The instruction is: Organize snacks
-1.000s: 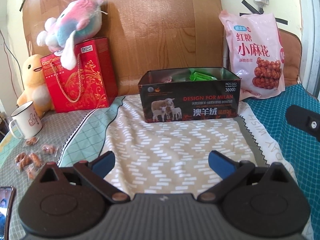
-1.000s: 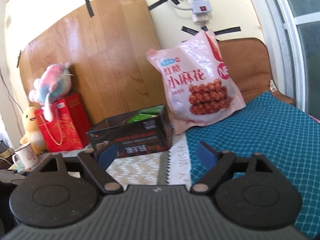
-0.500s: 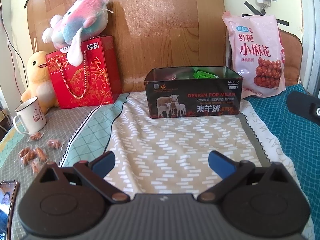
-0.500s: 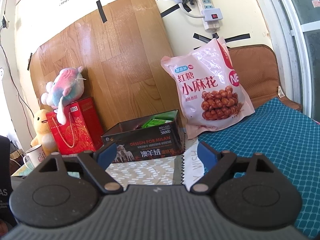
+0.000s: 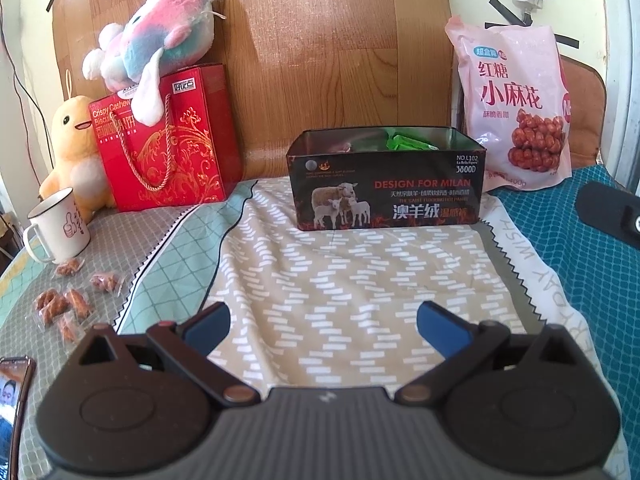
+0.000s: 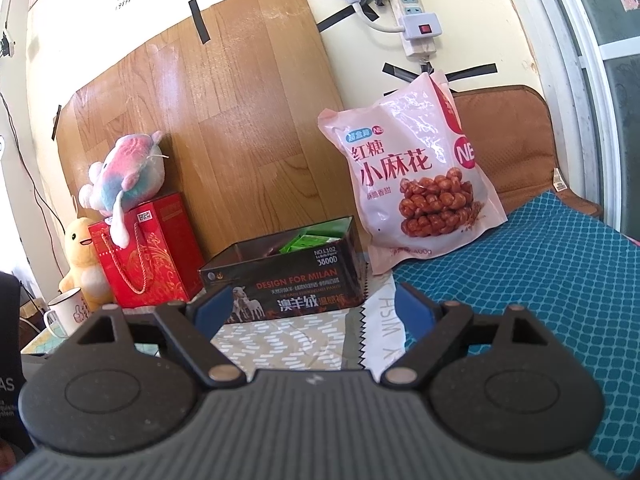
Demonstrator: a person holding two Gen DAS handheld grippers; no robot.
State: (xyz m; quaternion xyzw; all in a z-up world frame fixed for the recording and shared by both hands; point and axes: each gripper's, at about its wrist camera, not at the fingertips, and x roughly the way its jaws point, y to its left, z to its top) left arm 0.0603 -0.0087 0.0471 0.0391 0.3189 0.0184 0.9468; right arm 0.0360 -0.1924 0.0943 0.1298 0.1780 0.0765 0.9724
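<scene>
Eyeing the loose wrapped snacks [image 5: 64,304] on the grey cloth at far left, just in front of the mug [image 5: 58,226], well apart from the open tin box [image 5: 386,188] that already holds green packets. My left tongs [image 5: 322,326] hover spread wide, empty; right tongs [image 6: 314,308] likewise agape, holding nothing. I'd swing left, pinch one wrapper at its middle, avoid bumping the mug, then carry it over the box rim.
</scene>
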